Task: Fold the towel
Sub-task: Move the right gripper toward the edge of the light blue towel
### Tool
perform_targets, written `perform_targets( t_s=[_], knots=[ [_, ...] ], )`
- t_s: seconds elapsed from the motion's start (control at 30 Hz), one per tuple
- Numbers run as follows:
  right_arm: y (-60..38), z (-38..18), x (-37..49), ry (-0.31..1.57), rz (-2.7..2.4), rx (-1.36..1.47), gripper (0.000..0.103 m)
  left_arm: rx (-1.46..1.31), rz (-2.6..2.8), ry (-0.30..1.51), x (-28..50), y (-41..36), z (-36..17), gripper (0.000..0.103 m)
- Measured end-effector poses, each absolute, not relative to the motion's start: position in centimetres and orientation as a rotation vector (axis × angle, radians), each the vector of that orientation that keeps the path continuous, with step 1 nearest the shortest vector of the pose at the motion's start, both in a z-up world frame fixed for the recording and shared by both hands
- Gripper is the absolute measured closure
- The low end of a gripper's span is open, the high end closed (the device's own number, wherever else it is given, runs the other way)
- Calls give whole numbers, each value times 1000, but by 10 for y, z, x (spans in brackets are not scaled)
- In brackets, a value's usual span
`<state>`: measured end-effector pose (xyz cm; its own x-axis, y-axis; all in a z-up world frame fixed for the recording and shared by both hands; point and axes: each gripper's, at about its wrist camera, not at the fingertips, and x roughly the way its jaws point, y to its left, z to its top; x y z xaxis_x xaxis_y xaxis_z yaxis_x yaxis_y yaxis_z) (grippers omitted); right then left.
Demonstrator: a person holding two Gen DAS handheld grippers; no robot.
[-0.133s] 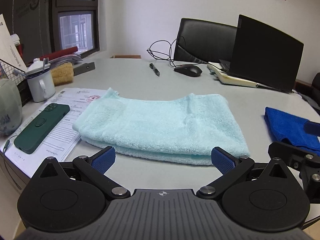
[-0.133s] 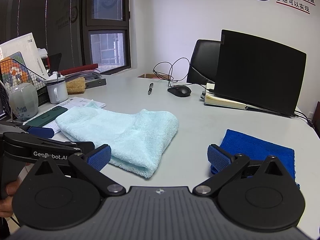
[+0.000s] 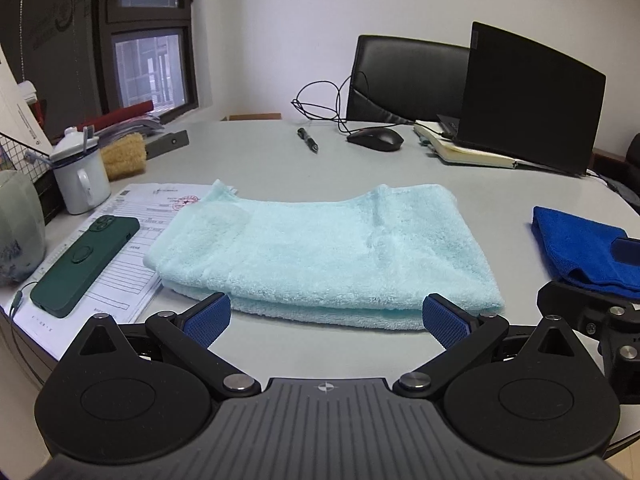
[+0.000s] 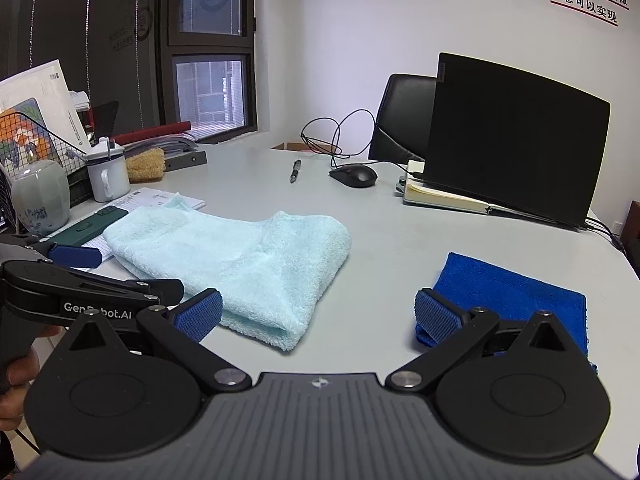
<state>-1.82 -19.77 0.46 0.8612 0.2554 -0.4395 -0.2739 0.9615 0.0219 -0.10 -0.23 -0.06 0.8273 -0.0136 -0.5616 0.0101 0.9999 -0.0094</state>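
Note:
A light blue towel (image 3: 320, 252) lies folded flat on the grey table; it also shows in the right wrist view (image 4: 240, 256). My left gripper (image 3: 326, 318) is open and empty, just in front of the towel's near edge. My right gripper (image 4: 318, 314) is open and empty, in front of the towel's right end, its right finger over a folded dark blue cloth (image 4: 516, 292). The left gripper's body (image 4: 80, 292) shows at the left of the right wrist view. The right gripper's finger (image 3: 592, 308) shows at the right edge of the left wrist view.
A green phone (image 3: 86, 264) lies on papers (image 3: 132, 276) left of the towel. A white mug (image 3: 82, 184), wire basket (image 4: 36, 136), pen (image 3: 307, 140), mouse (image 3: 376, 140), notebook and black laptop (image 3: 528, 100) stand further back. The dark blue cloth (image 3: 576, 244) lies to the right.

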Motion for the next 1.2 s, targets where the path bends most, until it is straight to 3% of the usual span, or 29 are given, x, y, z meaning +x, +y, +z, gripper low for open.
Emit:
perform_targets(
  t_s=[1.2],
  knots=[
    [-203,0,-20,472,245,-41,0,40,-38,577,3,0,-9,0]
  ],
)
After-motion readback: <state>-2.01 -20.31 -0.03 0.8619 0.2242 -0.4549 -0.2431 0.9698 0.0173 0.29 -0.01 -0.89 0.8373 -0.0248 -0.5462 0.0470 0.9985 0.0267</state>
